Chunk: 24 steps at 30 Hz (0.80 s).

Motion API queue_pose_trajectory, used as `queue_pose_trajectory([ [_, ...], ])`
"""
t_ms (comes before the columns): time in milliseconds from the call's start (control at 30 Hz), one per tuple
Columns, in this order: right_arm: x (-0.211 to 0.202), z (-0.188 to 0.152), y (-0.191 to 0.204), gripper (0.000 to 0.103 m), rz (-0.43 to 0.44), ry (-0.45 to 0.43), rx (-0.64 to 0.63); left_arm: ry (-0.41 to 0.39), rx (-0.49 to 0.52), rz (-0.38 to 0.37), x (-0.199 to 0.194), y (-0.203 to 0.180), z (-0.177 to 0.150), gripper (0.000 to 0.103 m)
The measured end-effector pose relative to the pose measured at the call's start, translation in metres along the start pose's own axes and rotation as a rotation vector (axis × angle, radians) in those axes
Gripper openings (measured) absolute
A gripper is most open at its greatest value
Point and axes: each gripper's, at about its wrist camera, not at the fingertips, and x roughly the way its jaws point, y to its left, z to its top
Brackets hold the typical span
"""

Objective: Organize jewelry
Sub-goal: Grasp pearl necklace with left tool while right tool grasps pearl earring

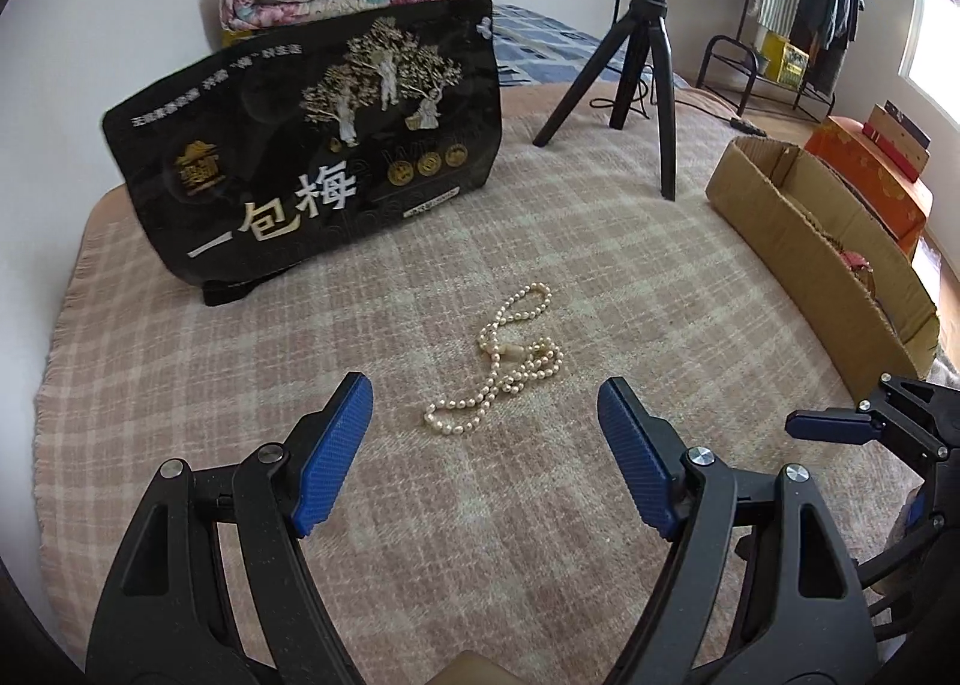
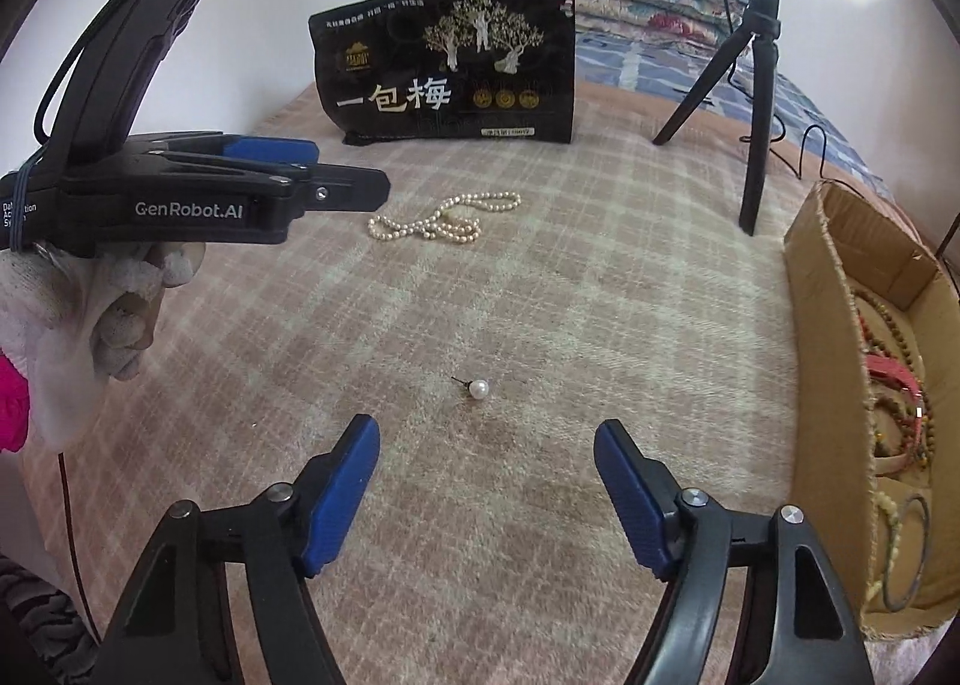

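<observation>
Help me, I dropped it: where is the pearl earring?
In the right wrist view the pearl earring lies on the blanket, just ahead of the right gripper.

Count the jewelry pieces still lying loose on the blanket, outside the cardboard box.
2. A pearl necklace lies mid-blanket before the black bag; a single pearl stud lies just ahead of the right hand-held gripper. The grippers may hide others.

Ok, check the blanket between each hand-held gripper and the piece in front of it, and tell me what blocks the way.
Nothing visible does. The left hand-held gripper stands open with only bare blanket between it and the pearl necklace. The right hand-held gripper is open too, with the pearl pin lying just ahead, nothing between.
</observation>
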Motion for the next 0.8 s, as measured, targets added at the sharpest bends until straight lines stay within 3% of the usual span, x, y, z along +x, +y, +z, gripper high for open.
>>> queue_pose_trajectory([
  [500, 0.024, 0.007, 0.000, 0.063, -0.011, 0.001, -0.025, 0.045, 0.048, -0.002, 0.053, -0.012, 0.006, 0.080],
  [800, 0.029, 0.011, 0.004, 0.050, -0.021, -0.006, -0.035, 0.054, 0.041, 0.019, 0.067, -0.010, 0.006, 0.080],
])
